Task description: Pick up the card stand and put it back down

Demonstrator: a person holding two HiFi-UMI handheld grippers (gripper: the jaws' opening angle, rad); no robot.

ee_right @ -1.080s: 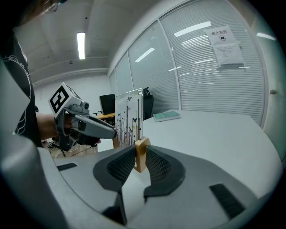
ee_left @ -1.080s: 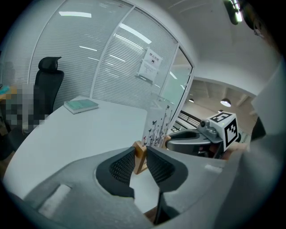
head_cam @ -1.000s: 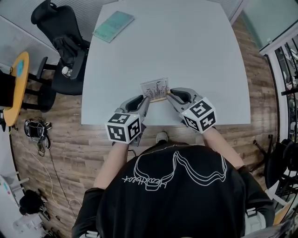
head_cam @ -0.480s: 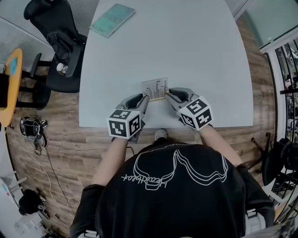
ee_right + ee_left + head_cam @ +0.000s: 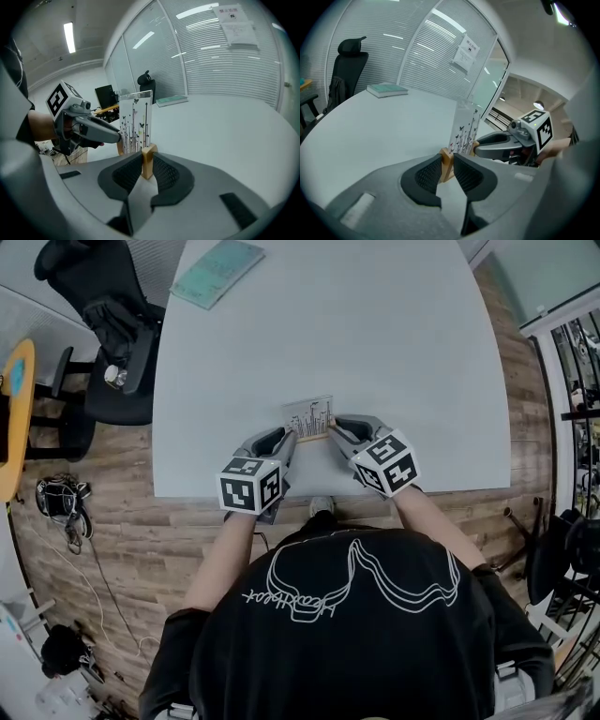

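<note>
At the table (image 5: 422, 352) edge I see the card stand (image 5: 309, 418) upright, axis crosswise; gripper views alone reveal left gripper (image 5: 446, 164) and right gripper (image 5: 148, 164) pinching its ends.

Two handheld grippers are counted here, the left gripper (image 5: 287, 439) and the right gripper (image 5: 335, 434). Each carries one marker cube, making two: the left cube (image 5: 250, 489) and the right cube (image 5: 387, 463). Between the two grippers' tips stands one card stand (image 5: 310, 418), made of one printed card and one wooden base. One person holds the grippers, with two forearms in view. One pale table (image 5: 394, 324) spreads ahead of both grippers. One teal book (image 5: 217, 272) lies far ahead of the left gripper. Out to that gripper's left are one black office chair (image 5: 103, 315) and one round orange-topped table (image 5: 11, 418).
</note>
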